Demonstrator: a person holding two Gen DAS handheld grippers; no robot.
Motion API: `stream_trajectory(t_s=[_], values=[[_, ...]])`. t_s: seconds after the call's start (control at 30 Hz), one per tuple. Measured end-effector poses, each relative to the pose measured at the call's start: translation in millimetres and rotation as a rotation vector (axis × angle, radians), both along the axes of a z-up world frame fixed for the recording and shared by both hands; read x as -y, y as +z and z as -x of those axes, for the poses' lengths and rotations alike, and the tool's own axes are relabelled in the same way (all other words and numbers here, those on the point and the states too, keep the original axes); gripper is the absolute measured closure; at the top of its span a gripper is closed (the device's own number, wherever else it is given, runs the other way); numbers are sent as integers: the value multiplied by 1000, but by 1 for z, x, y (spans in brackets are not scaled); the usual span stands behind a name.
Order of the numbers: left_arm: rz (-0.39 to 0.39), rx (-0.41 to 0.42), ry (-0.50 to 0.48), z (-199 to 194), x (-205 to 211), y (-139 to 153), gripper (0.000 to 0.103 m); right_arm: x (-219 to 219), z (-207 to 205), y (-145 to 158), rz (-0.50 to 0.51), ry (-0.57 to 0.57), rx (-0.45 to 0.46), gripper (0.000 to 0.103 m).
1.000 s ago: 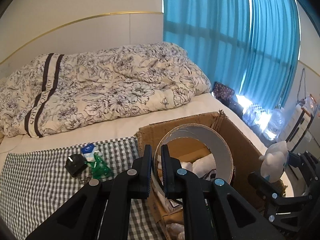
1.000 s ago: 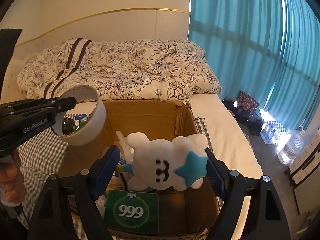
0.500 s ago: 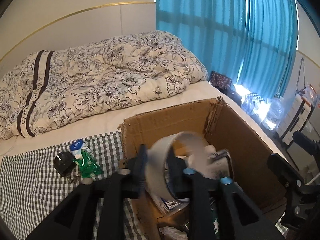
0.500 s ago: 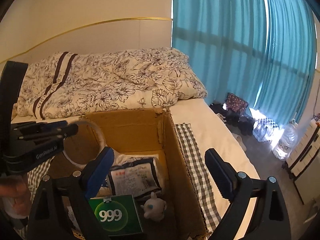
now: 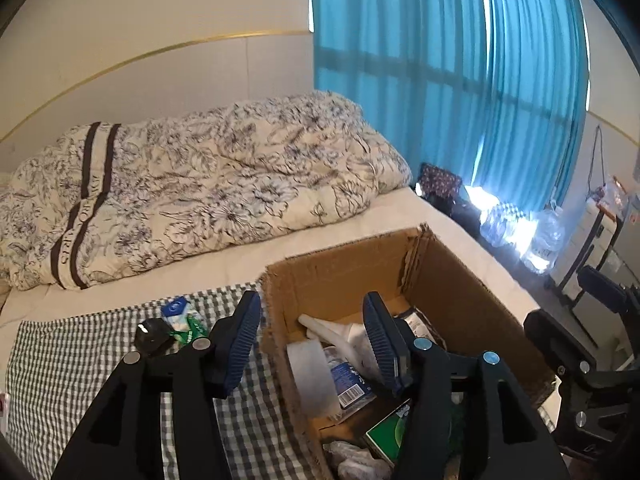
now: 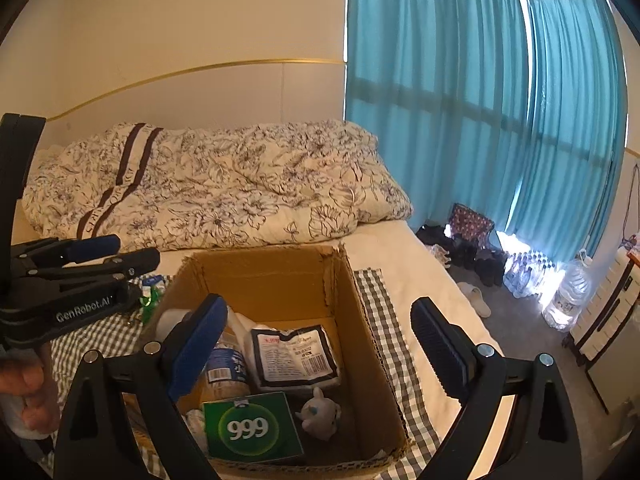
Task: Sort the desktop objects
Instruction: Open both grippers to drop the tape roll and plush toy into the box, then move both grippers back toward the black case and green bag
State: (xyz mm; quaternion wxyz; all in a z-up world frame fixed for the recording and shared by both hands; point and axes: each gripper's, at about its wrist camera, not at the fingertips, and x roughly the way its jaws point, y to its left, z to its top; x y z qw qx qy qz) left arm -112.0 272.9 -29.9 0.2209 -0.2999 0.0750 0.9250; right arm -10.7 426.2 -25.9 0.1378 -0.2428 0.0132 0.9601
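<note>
Left gripper [image 5: 310, 338] jaws spread wide, nothing between; hovers over box's left wall. Right gripper [image 6: 318, 344] jaws likewise apart, empty, above box interior.

Cardboard box [image 6: 372, 340] holds tape roll [image 5: 310, 376], plush toy [image 6: 320, 412], green 999 box [image 6: 252, 426], sealed pouch [image 6: 294, 356], bottle [image 6: 224, 368].

Left on checked cloth [image 5: 52, 364], beyond box: black object [image 5: 151, 336], green packet [image 5: 182, 320]. Judgement: sorting mostly done, these two remain.

Bed [image 6: 404, 248] with a checked cloth [image 5: 60, 360]

On the cloth — a cardboard box [image 6: 280, 276], a green packet [image 5: 184, 322], a small black object [image 5: 151, 336]; behind, a floral duvet [image 5: 208, 192].
</note>
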Motion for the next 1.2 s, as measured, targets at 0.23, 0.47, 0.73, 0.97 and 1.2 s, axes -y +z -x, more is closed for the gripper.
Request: stream_trajectory(t_s=[0.23,0.47,0.73,0.97,1.2], values=[[-29,-69,52,-22,41,28,25,23,-12,17,18,19,-36,6],[-71,-144,118,-46,99,50,3,62,-16,34,17,44,-57,0],[-74,-182,205,-59,166,71,0,113,-8,38,62,148,-27,0],[-90,-182,303,-58,220,76,0,155,-3,43,41,231,-40,0],[-83,-174,345,-47,248,68,0,188,10,40,15,274,-42,0]])
